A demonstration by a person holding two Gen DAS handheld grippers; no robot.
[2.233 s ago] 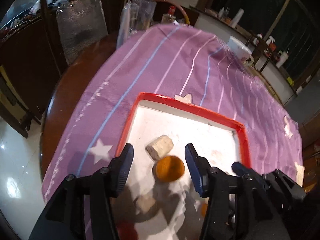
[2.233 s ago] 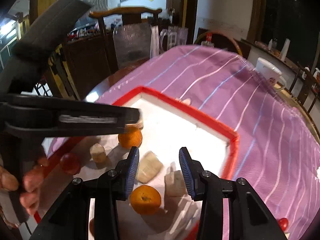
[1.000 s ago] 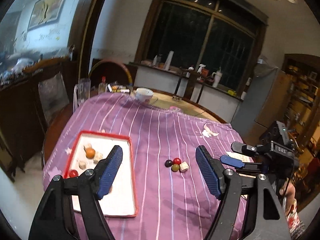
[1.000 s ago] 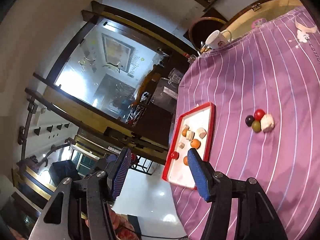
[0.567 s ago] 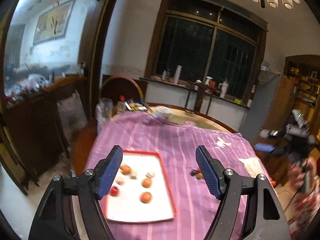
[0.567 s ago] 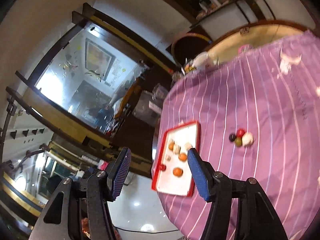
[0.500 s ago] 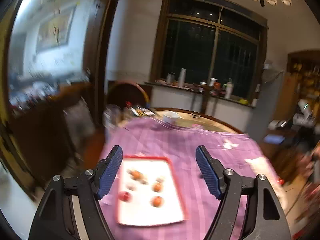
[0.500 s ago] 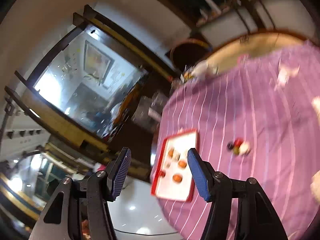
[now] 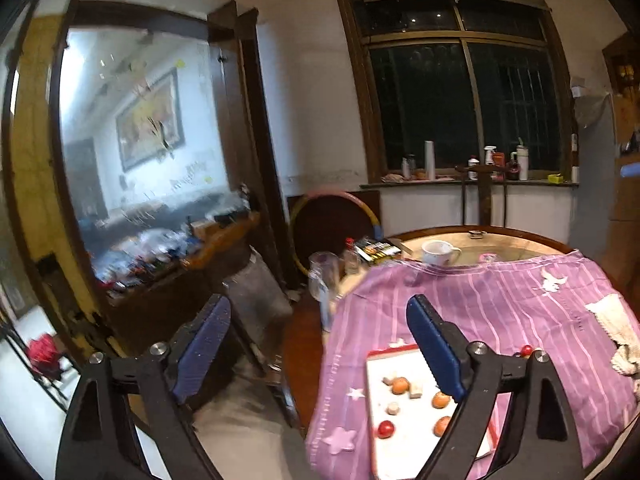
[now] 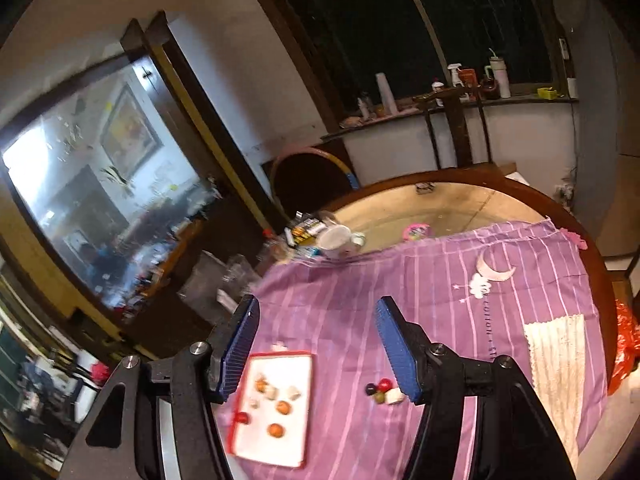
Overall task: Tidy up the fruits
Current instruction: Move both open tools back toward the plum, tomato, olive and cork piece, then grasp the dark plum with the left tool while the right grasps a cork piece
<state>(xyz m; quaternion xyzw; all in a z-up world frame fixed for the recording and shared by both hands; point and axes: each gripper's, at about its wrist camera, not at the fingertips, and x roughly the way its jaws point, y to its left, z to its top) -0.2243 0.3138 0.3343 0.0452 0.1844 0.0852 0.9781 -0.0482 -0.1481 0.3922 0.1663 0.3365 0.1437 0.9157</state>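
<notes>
While oranges [image 10: 276, 430] lie on tray [image 10: 300, 440], jaws stand empty.

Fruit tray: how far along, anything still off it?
Done: three oranges and a red fruit lie in the red-rimmed tray. In hand: nothing; the left gripper is opening empty, the right gripper is open and empty. Left: a small cluster sits on the purple cloth.

A red-rimmed white rectangular tray [image 10: 308, 380] lies low in the right wrist frame, holding three round orange fruits [image 10: 275, 430], one red fruit [image 10: 241, 418] and pale chunks [image 10: 293, 392]. Right of it, a small cluster of dark, red and green fruits [image 10: 377, 390] sits on the cloth.
</notes>
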